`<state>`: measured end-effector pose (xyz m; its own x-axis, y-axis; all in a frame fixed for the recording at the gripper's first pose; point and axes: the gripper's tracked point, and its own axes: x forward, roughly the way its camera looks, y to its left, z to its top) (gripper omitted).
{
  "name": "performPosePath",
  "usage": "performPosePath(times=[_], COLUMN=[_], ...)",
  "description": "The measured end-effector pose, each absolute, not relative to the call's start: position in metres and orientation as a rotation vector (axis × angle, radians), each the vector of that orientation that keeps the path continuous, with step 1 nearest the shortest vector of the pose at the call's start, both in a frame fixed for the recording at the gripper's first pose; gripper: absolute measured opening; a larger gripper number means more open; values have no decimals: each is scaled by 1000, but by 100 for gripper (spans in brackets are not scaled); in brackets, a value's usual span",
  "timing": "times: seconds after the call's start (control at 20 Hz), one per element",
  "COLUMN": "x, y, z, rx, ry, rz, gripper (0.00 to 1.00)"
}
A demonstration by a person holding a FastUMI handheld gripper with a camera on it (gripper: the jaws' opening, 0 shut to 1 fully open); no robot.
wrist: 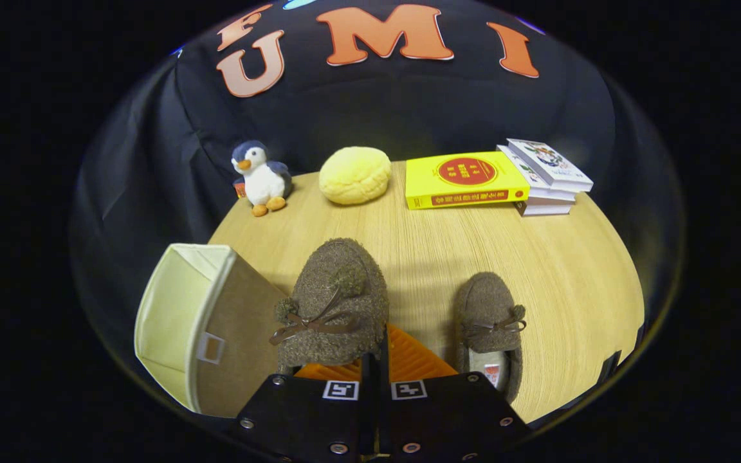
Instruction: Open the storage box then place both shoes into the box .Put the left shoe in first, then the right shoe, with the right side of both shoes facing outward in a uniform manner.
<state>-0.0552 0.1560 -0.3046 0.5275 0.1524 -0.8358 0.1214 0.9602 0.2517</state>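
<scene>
Gripper (380,360) clamped on left shoe (332,302) | open box (184,321) just left | right shoe (489,328) on table (570,270)

A round pale wooden table (448,257) carries everything here, and along its far edge sit a plush penguin (261,177) on the left, a yellow bun-shaped cushion (354,175) beside it, then a yellow book (464,180) lying flat and touching a short stack of white books (547,177) on the right. Nearer in, a brown fuzzy shoe (489,331) rests flat on the wood, toe pointing to the far side, and off at the near left a cream fabric storage box (193,328) stands at the table's edge, open.
</scene>
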Motion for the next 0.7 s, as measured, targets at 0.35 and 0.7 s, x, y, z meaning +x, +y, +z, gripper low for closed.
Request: performPosePath(times=[0.35, 0.7], x=[-39, -29], y=[210, 281], z=[-235, -208], rx=[309, 301], ry=[997, 1025], rz=[63, 156], gripper=[4, 4])
